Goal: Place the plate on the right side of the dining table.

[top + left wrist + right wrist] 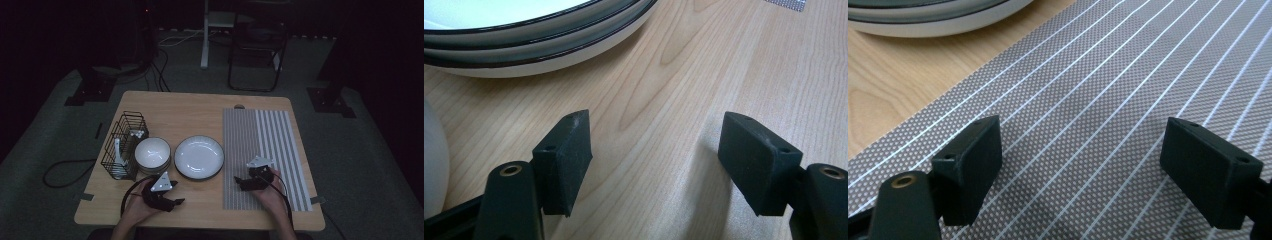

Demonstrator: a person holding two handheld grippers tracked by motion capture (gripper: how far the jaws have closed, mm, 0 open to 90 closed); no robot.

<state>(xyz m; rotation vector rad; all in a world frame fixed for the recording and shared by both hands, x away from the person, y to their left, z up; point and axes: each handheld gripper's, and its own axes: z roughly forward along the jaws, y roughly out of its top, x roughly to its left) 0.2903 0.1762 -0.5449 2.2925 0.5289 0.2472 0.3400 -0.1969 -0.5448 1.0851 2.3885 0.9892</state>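
Note:
A stack of white plates with dark rims sits mid-table, with a stack of white bowls to its left. My left gripper rests low over bare wood in front of the bowls, jaws open and empty. In the left gripper view, the left gripper faces the plates, with a bowl's side at the left edge. My right gripper hovers open over the striped grey placemat. In the right gripper view, nothing lies between the right gripper jaws; the placemat is below and the plates are at top left.
A black wire basket holding white utensils stands at the table's left edge beside the bowls. The wooden table ends close behind both hands. A folding chair and stand bases sit on the dark floor beyond.

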